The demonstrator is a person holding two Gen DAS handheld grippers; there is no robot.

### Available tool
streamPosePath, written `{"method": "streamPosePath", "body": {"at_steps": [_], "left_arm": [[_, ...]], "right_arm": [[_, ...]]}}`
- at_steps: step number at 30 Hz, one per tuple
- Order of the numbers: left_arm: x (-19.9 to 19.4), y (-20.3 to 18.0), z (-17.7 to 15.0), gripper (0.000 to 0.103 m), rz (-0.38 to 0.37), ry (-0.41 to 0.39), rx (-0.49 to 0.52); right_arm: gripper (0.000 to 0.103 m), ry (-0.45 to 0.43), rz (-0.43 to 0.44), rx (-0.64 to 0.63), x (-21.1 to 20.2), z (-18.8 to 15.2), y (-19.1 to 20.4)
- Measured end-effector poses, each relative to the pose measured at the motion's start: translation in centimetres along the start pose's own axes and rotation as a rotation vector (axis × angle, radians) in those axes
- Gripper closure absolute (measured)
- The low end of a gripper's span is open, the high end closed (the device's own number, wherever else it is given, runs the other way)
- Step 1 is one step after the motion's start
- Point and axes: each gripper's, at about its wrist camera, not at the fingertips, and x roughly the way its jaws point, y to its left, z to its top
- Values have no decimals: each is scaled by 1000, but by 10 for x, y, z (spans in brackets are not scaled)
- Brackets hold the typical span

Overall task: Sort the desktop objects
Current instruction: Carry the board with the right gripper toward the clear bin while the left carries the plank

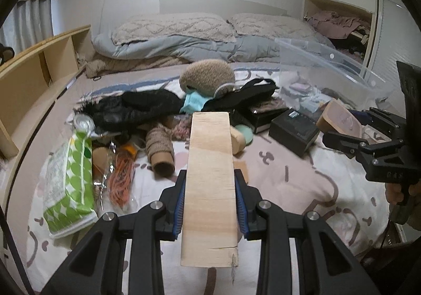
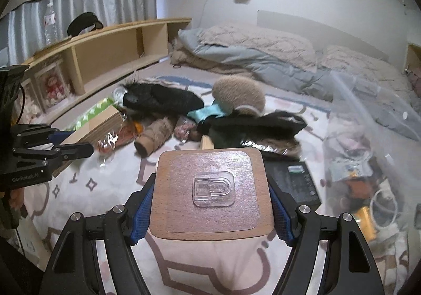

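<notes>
Left wrist: hand-held gripper [image 1: 210, 205] clamping wooden block [image 1: 209, 184].

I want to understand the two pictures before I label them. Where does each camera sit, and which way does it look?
Left wrist view: sits on the left tongs, looking forward and down over the bed; the tongs clamp a pale wooden block; the right tongs and a hand show at right.
Right wrist view: sits on the right tongs, looking forward and down; they grip a wooden piece with a clear hook; the left tongs show at left.
Shared: furry beige ball, yarn cone, clear storage bin.
</notes>
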Motion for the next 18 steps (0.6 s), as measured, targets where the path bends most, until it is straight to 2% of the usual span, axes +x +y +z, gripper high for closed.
{"method": "streamPosePath", "body": {"at_steps": [18], "left_arm": [[-55,-35,67,71,-58,-115,18]], "right_arm": [[27,-84,-71,43,-61,53,-11]]}}
